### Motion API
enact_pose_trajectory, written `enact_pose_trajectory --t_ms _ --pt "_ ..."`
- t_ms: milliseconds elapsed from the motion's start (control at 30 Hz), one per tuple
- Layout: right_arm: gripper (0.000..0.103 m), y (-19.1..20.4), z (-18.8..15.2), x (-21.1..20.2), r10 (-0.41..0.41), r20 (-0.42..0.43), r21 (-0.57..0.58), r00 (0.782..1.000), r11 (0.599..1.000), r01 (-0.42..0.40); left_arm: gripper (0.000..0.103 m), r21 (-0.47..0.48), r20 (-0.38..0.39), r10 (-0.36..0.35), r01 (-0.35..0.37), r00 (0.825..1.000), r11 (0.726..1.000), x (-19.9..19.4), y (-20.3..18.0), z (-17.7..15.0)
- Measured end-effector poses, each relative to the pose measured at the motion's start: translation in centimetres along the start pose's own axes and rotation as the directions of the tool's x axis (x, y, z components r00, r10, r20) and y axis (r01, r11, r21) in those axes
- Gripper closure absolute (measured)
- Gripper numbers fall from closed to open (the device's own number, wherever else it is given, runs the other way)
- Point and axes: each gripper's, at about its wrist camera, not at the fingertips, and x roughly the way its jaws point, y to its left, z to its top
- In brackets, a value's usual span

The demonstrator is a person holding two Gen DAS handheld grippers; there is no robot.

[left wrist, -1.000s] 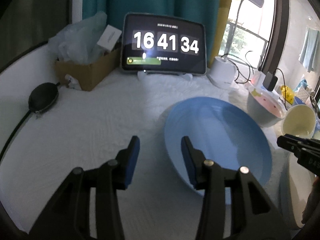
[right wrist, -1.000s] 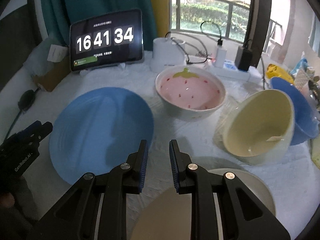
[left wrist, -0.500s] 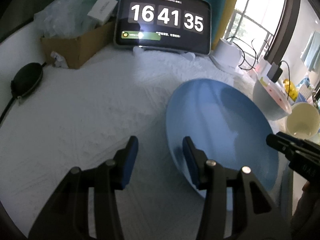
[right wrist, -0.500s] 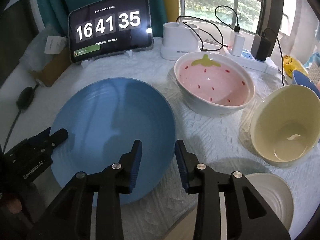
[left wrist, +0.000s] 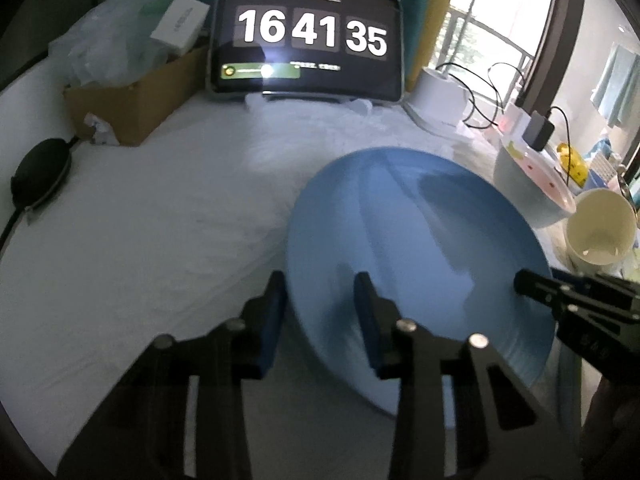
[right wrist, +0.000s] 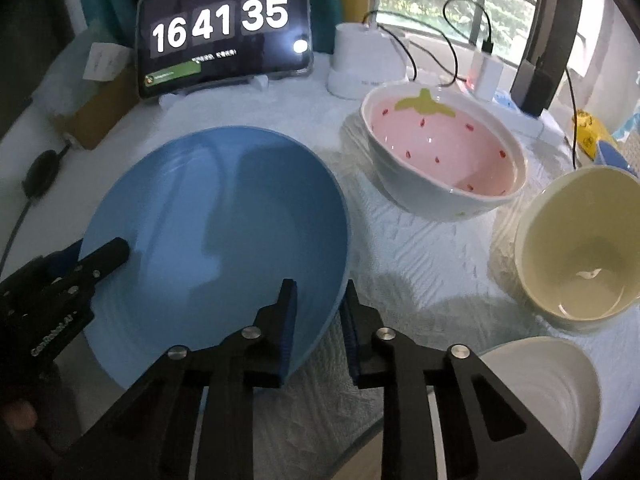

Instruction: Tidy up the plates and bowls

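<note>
On the far left of the table point(left wrist: 160, 216) lies a small black pouch point(left wrist: 40, 174) with a cord. Behind it is a brown box point(left wrist: 132, 96) with a plastic bag in it. Next comes a clock screen point(left wrist: 308, 36) that stands up at the back.

My left tool point(left wrist: 320, 308) sits at the left edge of the big blue plate point(right wrist: 216, 232). The plate lies in the middle of the table. The rim is between my two blue pads. One pad is outside the rim and one is over the plate. My left tool has just been closing, but I cannot tell if the pads press the rim yet.

My right tool point(right wrist: 318, 312) is at the right edge of the same plate. Its rim is between these pads too. This tool has just been closing as well, and the gap is small. I cannot tell if it grips the plate.

To the right of the plate is a pink bowl point(right wrist: 444, 156) with a strawberry look. It stands near a white charger point(right wrist: 366, 64) with wires. Further right is a yellow bowl point(right wrist: 580, 248), tipped toward me. In front of it, near me, lies a white plate point(right wrist: 540, 392).
</note>
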Motion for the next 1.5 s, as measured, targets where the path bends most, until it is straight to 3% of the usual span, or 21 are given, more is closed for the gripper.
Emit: enact_pose_trajectory --t_ms 733,1500 --pt "0.082 -0.3 -2.1 -6.0 0.002 0.133 0.01 0.991 1.0 -0.003 0.069 0.027 0.066 -0.017 0.015 0.998 1.0 -5.7 -1.6 -1.2" --pt "0.082 -6.0 -7.0 -10.7 -0.035 0.185 0.118 0.982 0.993 0.013 0.069 0.139 0.047 -0.069 0.062 0.997 0.988 -9.0 -8.7 -4.1"
